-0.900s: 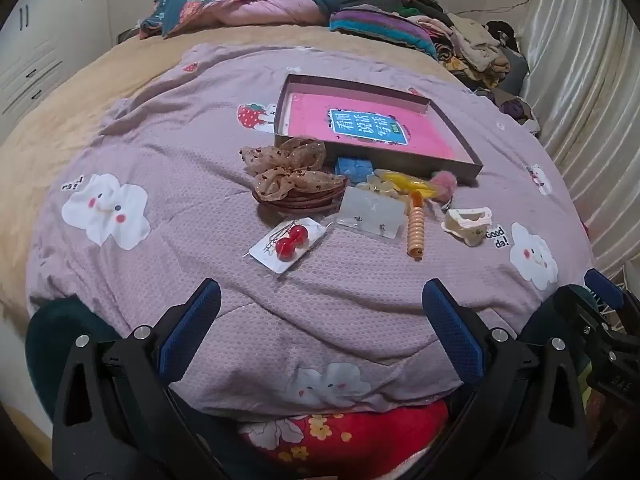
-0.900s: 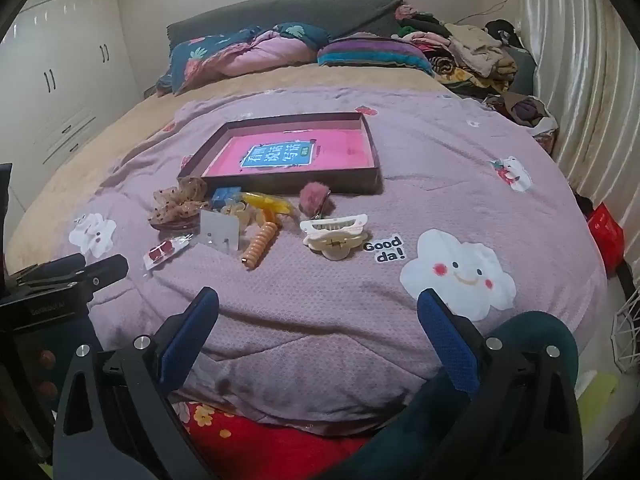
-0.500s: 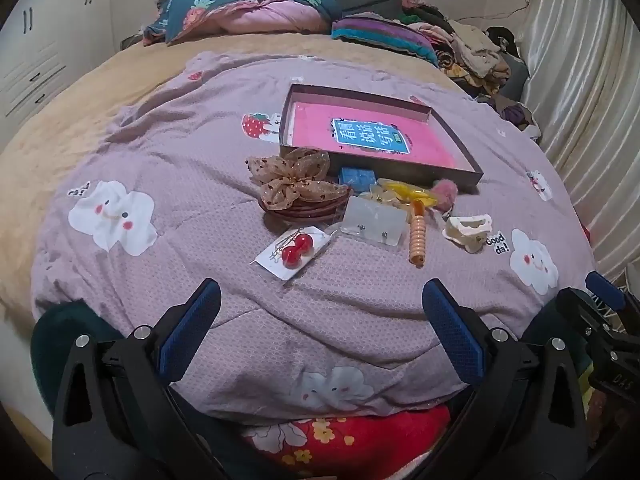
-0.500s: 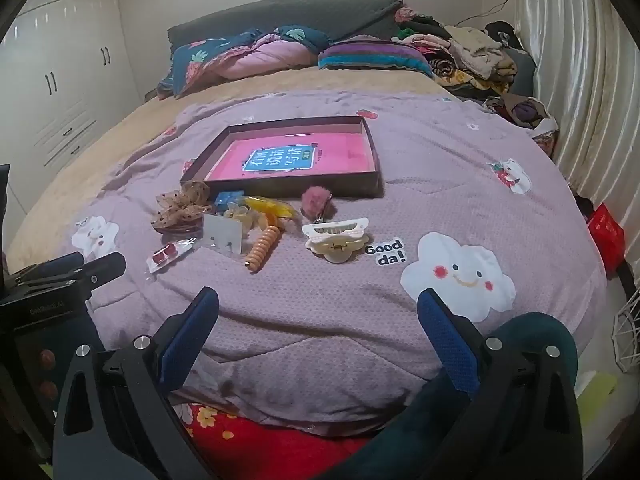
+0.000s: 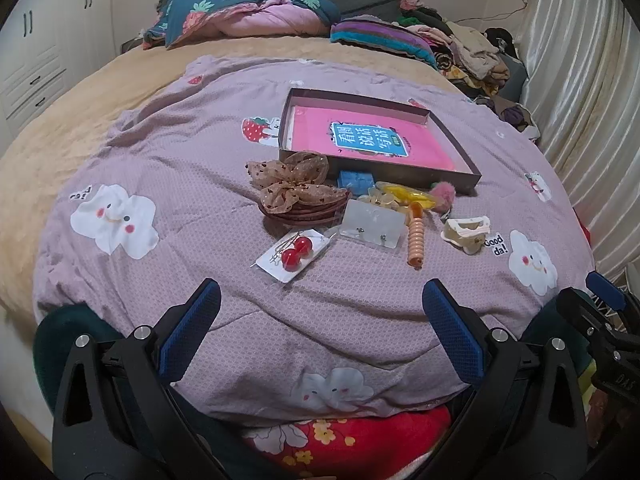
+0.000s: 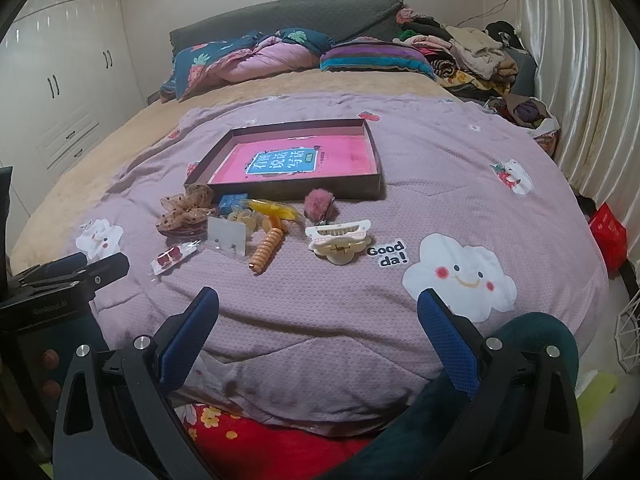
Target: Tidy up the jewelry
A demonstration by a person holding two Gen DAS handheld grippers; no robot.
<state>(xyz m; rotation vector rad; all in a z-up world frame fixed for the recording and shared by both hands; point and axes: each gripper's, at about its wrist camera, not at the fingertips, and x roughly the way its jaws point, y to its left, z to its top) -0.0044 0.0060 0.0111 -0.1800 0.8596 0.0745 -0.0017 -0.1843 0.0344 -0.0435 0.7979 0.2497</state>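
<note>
A quilt point(image 5: 200, 208) is spread over a bed point(image 5: 60, 152), with pillows and bedding point(image 5: 240, 16) piled at the far end and clothes point(image 5: 472, 52) heaped at the far right. A shallow box point(image 5: 460, 148) is set on the quilt's middle, a book point(image 5: 368, 136) laid inside it. Accessories are clustered just near of the box: a bow point(image 5: 296, 188) at the left, a card of earrings point(image 5: 292, 254) nearer, a second earring card point(image 5: 374, 222) to its right, then a spiral hair tie point(image 5: 416, 236), and a claw clip point(image 5: 466, 230) at the far right. A pompom point(image 6: 318, 202) is seen against the box's near wall.
</note>
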